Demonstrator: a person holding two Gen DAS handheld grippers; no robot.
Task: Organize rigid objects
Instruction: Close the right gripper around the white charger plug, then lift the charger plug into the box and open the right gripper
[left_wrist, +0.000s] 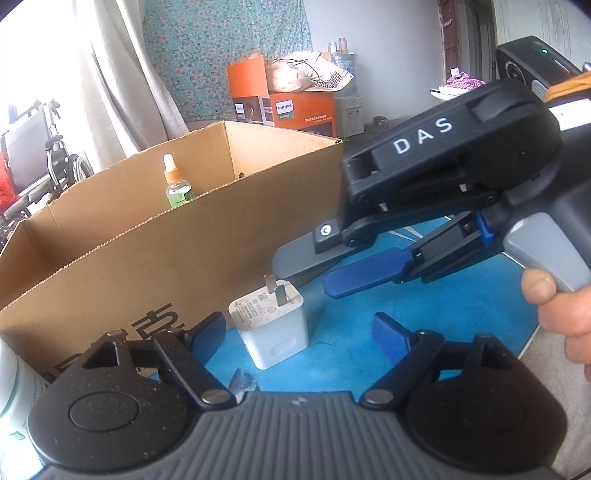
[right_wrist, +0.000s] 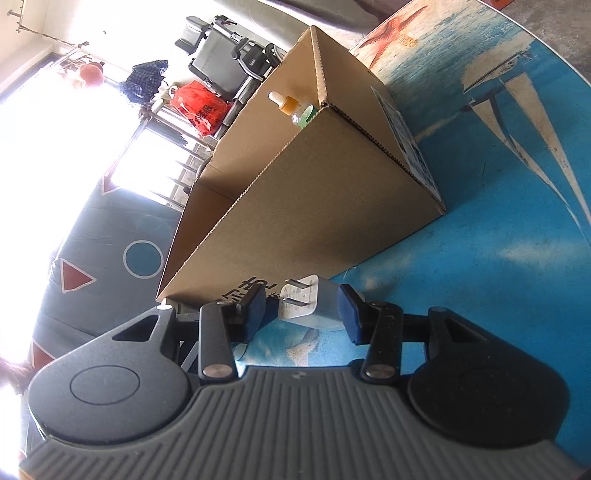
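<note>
White charger (left_wrist: 271, 325) stands on the blue mat (left_wrist: 351, 354), prongs up, beside the cardboard box (left_wrist: 177, 236). We hold the left gripper (left_wrist: 299, 334) spread around it, untouching; right gripper (left_wrist: 314, 273) parted, empty.

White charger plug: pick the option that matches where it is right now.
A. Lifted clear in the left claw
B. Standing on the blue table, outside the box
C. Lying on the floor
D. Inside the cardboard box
B: the white charger plug stands prongs-up on the blue table just in front of the cardboard box, which holds only a dropper bottle.
</note>
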